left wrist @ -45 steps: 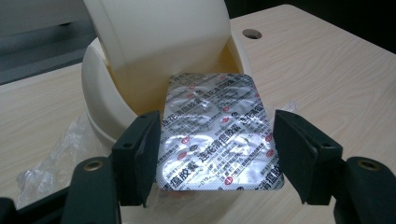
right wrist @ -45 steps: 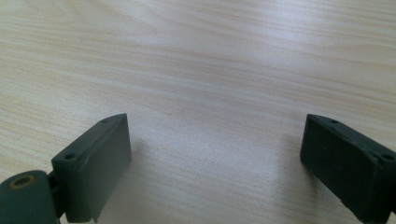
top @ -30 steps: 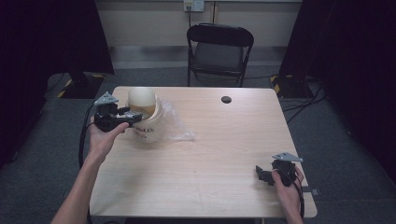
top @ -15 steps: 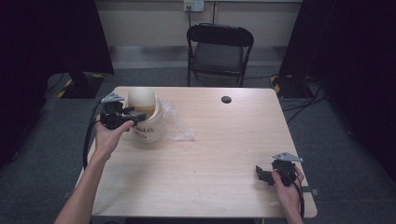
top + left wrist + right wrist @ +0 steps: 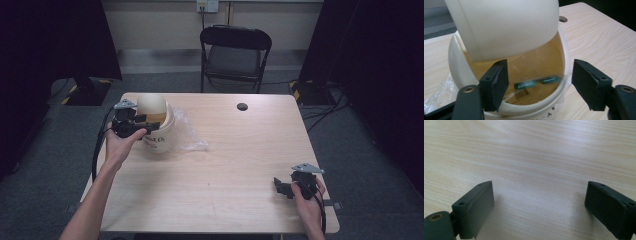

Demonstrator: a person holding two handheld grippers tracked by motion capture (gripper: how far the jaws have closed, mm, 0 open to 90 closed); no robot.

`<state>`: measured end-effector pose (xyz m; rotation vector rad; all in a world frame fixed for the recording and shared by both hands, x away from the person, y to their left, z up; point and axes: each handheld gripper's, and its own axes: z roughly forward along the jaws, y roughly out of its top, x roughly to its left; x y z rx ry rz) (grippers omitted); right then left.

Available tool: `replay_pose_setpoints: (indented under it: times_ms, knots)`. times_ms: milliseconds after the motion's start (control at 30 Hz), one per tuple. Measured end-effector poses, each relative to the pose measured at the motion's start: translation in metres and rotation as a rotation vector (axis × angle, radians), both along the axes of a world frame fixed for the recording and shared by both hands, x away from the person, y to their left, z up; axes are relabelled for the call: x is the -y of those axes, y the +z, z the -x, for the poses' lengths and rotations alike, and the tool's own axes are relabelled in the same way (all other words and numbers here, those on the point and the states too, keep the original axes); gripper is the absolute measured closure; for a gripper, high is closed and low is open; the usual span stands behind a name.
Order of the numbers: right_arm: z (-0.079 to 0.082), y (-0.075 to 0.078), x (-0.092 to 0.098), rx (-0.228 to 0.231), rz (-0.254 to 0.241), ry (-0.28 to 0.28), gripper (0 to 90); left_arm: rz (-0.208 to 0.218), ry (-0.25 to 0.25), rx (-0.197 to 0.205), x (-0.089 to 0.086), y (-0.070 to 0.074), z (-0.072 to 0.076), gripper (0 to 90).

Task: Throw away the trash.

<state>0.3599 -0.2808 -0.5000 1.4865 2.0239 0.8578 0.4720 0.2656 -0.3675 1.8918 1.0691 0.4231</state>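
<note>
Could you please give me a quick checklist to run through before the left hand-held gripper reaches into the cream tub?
1. Left hand-held gripper open: ok.
2. Its jaws set across the near rim of the round cream plastic tub, one inside, one outside: ok.
3. Tilted cream lid clear of the opening: not ok, it covers part.
4. Green blurred items inside identifiable: cannot tell.
5. Right hand-held gripper open above bare light wooden table: ok.
</note>
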Motion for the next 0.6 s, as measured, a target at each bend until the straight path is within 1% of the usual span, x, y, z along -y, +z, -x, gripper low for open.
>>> replay_pose_setpoints:
  times_ms: [33,67,133,167,267,367,400,467,500,533,567,600]
  knots:
    - [0.0,0.0,0.0,0.0,0.0,0.0,8.2,0.008,-0.004,-0.003,0.0,0.0,0.0,25.0]
    - [0.0,0.0,0.0,-0.001,-0.001,0.0,8.2,-0.001,0.002,0.004,0.0,0.001,0.002,23.4]
    - [0.0,0.0,0.0,0.0,-0.001,0.0,8.2,0.001,-0.005,0.004,0.0,0.001,0.003,22.8]
    - [0.0,0.0,0.0,0.0,0.0,0.0,8.2,0.007,-0.007,-0.002,-0.001,0.001,0.003,22.2]
    - [0.0,0.0,0.0,0.0,0.0,0.0,8.2,0.013,-0.006,0.001,-0.002,0.002,0.006,22.2]
    - [0.0,0.0,0.0,0.0,0.0,0.0,8.2,0.027,-0.007,0.009,-0.004,0.004,0.01,19.1]
    - [0.0,0.0,0.0,0.0,0.0,0.0,8.2,0.025,-0.005,0.012,-0.005,0.004,0.012,19.1]
    - [0.0,0.0,0.0,0.0,0.0,0.0,8.2,0.022,-0.02,0.008,-0.008,0.005,0.013,18.4]
    - [0.0,0.0,0.0,0.0,0.0,0.0,8.2,0.042,-0.022,-0.001,-0.01,0.005,0.013,17.8]
    - [0.0,0.0,0.0,0.0,0.0,0.0,8.2,0.04,-0.009,0.008,-0.012,0.007,0.016,17.4]
    - [0.0,0.0,0.0,0.0,0.0,0.0,8.2,0.04,-0.009,0.008,-0.012,0.007,0.016,17.2]
    - [0.0,0.0,0.0,0.0,0.0,-0.001,8.2,0.033,-0.014,0.021,-0.014,0.008,0.019,17.2]
